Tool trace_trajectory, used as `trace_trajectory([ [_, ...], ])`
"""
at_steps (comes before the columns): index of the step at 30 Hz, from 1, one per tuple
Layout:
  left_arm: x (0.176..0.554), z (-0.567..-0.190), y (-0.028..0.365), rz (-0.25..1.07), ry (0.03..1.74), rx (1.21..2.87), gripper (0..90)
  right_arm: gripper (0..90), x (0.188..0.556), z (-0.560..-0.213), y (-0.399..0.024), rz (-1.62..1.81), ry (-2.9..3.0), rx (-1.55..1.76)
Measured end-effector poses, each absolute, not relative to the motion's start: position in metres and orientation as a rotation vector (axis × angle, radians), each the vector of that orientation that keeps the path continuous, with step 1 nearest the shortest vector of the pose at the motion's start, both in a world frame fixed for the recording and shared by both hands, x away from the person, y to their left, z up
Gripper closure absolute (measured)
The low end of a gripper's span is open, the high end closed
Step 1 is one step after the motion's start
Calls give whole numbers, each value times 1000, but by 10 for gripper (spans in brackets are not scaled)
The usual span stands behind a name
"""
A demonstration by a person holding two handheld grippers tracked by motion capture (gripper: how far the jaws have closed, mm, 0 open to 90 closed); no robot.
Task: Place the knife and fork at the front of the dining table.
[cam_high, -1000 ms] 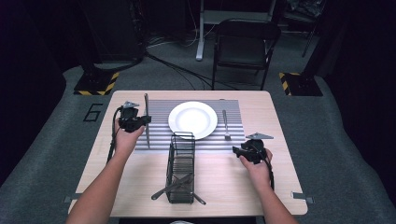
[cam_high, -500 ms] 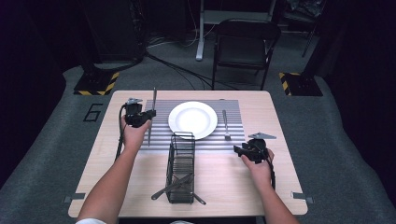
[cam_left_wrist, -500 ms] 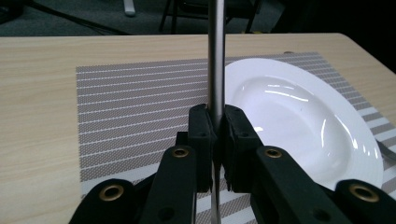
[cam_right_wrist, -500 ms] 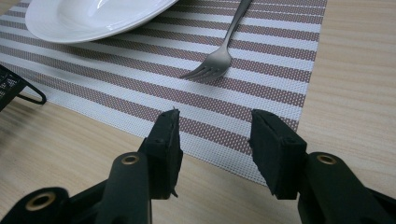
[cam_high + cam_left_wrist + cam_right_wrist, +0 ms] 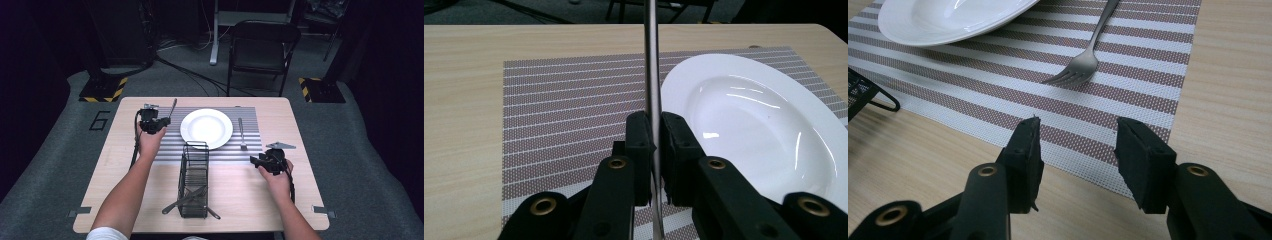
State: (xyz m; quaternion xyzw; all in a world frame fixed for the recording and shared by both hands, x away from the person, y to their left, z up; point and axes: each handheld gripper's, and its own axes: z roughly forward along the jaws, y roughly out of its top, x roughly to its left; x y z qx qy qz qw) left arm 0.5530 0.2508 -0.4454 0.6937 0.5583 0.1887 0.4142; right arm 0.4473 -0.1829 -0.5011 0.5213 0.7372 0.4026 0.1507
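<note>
A knife (image 5: 652,75) stands pinched in the left gripper (image 5: 653,145) over the placemat (image 5: 569,100), just left of the plate (image 5: 754,115). The right gripper (image 5: 1078,150), jaws spread and empty, hovers near the fork (image 5: 1083,60). A basket (image 5: 194,180) sits nearer.

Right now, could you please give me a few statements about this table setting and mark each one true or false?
1. The left gripper is shut on a thin metal utensil. True.
2. The fork lies inside the plate. False: it lies on the striped placemat, beside the plate.
3. The right gripper holds the fork. False: its fingers stand apart with nothing between them, short of the fork.
4. A wire basket stands on the table on the person's side of the plate. True.
5. The plate has food on it. False: it is bare and white.
</note>
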Motion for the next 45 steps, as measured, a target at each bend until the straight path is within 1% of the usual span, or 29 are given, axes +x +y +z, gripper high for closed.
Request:
trace_trajectory([
  [6,559,-453,246,493,1448,1722,827,527,448,-501,-183,1160,2116,1492],
  [15,571,-469,242,484,1529,1710,827,527,447,-500,-182,1164,2116,1479],
  [18,575,-471,238,496,1573,1769,827,527,447,-500,-182,1165,2122,1480],
  [28,587,-481,233,459,1630,1754,827,527,447,-501,-181,1164,2132,1479],
  [30,589,-485,233,438,1665,1720,827,527,447,-501,-181,1166,2132,1481],
  [45,600,-497,226,465,1725,1697,825,527,446,-501,-180,1172,2137,1475],
])
